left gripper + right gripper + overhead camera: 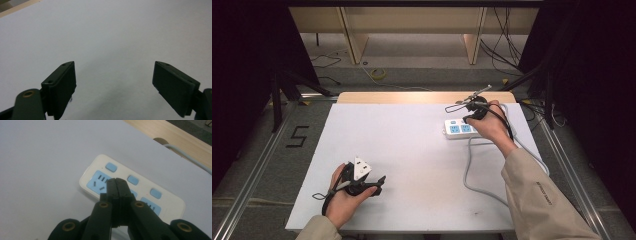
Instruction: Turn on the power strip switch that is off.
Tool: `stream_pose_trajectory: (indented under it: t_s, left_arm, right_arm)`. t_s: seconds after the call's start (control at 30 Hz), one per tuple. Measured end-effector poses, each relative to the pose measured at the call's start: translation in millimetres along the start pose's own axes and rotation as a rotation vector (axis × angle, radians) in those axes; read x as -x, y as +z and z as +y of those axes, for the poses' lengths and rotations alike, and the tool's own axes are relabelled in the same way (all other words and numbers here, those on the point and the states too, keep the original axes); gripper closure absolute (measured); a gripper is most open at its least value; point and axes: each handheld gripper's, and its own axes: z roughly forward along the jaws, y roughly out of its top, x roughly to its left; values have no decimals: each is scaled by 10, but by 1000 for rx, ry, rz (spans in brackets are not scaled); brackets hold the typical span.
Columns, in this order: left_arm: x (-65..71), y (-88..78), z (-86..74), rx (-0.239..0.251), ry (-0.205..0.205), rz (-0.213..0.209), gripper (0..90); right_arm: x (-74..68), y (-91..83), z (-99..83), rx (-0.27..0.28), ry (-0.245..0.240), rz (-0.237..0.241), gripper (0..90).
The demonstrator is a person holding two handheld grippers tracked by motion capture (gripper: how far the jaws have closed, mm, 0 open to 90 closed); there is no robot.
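Observation:
A white power strip (457,128) with blue sockets and blue buttons lies at the back right of the white table. In the right gripper view the power strip (100,170) sits just beyond my right gripper (117,181), whose jaws are pressed together with nothing between them, above the strip's middle. In the high view the right gripper (469,118) hovers over the strip, held by a hand. My left gripper (382,180) rests near the front left of the table. Its jaws stand wide apart over bare white surface, and the left gripper (113,75) holds nothing.
The strip's grey cable (469,170) loops across the right side of the table toward the front. A wooden strip (412,97) edges the table's far side. Floor cables and dark stands (277,90) lie beyond.

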Motion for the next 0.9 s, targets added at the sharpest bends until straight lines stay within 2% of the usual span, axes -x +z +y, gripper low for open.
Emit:
stream_pose_trajectory:
  t_s: [0.5,0.9]
  left_arm:
    - [4,1,1,4,-3,-1,189]
    - [7,3,0,-1,2,-6,189]
  right_arm:
    - [3,96,62,-15,2,3,900]
    - [-9,249,80,-39,8,11,900]
